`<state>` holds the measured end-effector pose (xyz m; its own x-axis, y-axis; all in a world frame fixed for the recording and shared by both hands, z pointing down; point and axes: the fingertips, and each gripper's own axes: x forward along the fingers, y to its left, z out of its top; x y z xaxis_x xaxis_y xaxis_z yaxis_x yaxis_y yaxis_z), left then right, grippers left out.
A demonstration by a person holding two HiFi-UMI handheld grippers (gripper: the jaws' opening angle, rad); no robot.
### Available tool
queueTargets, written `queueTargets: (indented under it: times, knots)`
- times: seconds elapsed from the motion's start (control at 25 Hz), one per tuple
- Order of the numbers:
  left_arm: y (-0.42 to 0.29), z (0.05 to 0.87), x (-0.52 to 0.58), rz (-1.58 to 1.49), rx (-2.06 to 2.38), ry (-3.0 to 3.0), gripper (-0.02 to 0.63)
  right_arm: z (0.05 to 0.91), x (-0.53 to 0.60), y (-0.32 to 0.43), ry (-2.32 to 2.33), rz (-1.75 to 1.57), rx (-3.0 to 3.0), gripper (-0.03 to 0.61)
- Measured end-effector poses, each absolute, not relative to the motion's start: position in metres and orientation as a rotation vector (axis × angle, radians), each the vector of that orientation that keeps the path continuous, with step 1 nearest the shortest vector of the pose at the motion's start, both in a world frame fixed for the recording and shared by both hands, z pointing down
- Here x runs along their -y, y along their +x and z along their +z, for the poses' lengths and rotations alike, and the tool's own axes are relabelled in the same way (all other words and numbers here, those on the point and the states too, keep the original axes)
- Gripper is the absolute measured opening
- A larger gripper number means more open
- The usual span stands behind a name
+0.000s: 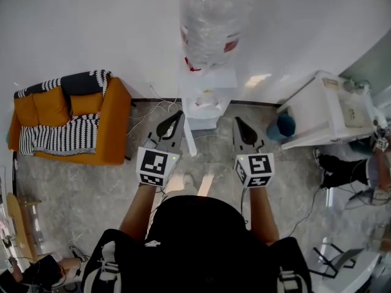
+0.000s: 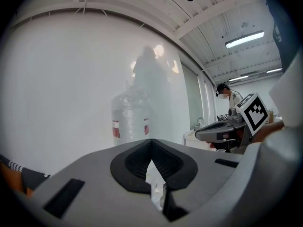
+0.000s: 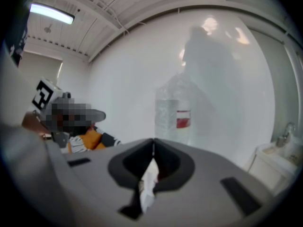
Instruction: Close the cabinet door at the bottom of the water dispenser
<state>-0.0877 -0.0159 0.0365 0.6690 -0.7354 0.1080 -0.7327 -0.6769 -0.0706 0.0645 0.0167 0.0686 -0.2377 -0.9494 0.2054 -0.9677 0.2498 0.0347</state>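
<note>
- The fingers of the left gripper [image 2: 151, 143] are pressed together at the tips, and nothing is held between them.
- The fingers of the right gripper [image 3: 153, 143] are pressed together too, and they hold nothing.
- In the head view both grippers are held out side by side in the lower middle of the frame, the left gripper [image 1: 178, 115] and the right gripper [image 1: 237, 121], both pointing up the picture.
- A thin white strip stands between them, just right of the left tips. I think this is the cabinet door [image 1: 189, 140], swung open and seen from its edge. No finger touches it.
- Behind it, in the upper middle, is the white water dispenser [image 1: 208, 93] with a big water bottle [image 1: 214, 17] on top.
- An orange sofa [image 1: 113, 127] sits far off at the left.
- The step looks like getting close to the door. The push has not begun.
- Next, one gripper needs to go down low, since the door is near the floor. The closed tips should press on the door's flat side and swing it back to the dispenser until it shuts.
</note>
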Motion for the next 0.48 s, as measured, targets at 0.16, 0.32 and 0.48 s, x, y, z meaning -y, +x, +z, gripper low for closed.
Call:
queueTargets:
  times: [0.16, 0.32, 0.48]
  knots:
    - [-0.091, 0.045, 0.036, -0.207, -1.236, -2.873, 0.011, 0.08, 0.003, 0.061, 1.825, 0.175, 2.307, 0.034]
    - [-0.093, 0.059, 0.051, -0.24, -1.224, -2.895, 0.011, 0.089, 0.015, 0.056, 1.832, 0.212, 2.294, 0.034]
    - [-0.089, 0.071, 0.062, -0.259, -1.216, -2.915, 0.011, 0.103, 0.027, 0.057, 1.819, 0.246, 2.274, 0.034]
